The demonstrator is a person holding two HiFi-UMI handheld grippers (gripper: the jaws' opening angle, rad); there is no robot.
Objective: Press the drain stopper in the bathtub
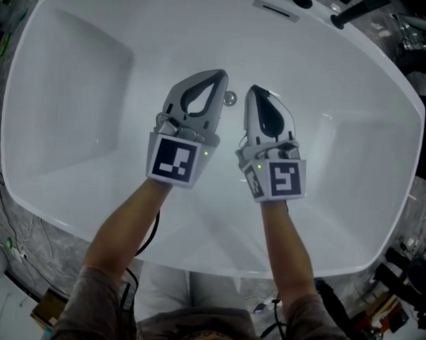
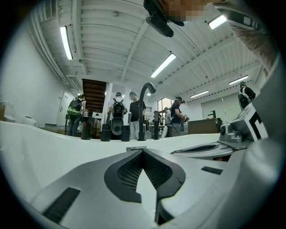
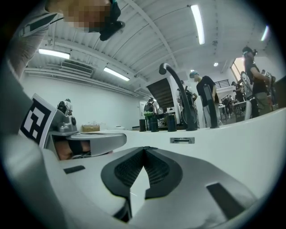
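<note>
Currently we look down into a glossy white oval bathtub [image 1: 67, 117], with both forearms reaching over its near rim. On the left, the left tongs [image 1: 218, 76], grey-shelled with a black-and-white square marker cube [image 1: 174, 160] at the back, lie low over the tub floor and point away from us. In the left gripper view their ribbed black pads [image 2: 127, 172] meet at the tips and nothing sits between them. Just right of that tip, in the narrow gap between the two tools, the small round chrome drain stopper [image 1: 230, 98] sits on the tub floor; whether the left tongs touch it we cannot tell. Further right, the right tongs [image 1: 252, 91] run nearly parallel to the left ones, tips near the stopper but apart from it. The right gripper view shows them likewise closed tip to tip and empty. Beyond, on the far wall of the tub, is a rectangular chrome overflow slot [image 1: 276, 9], and to its right a black curved faucet [image 1: 350, 13] stands on the far rim. Behind that rim, the gripper views show several people [image 2: 117, 112] standing in a bright hall under ceiling strip lights [image 2: 163, 65].
</note>
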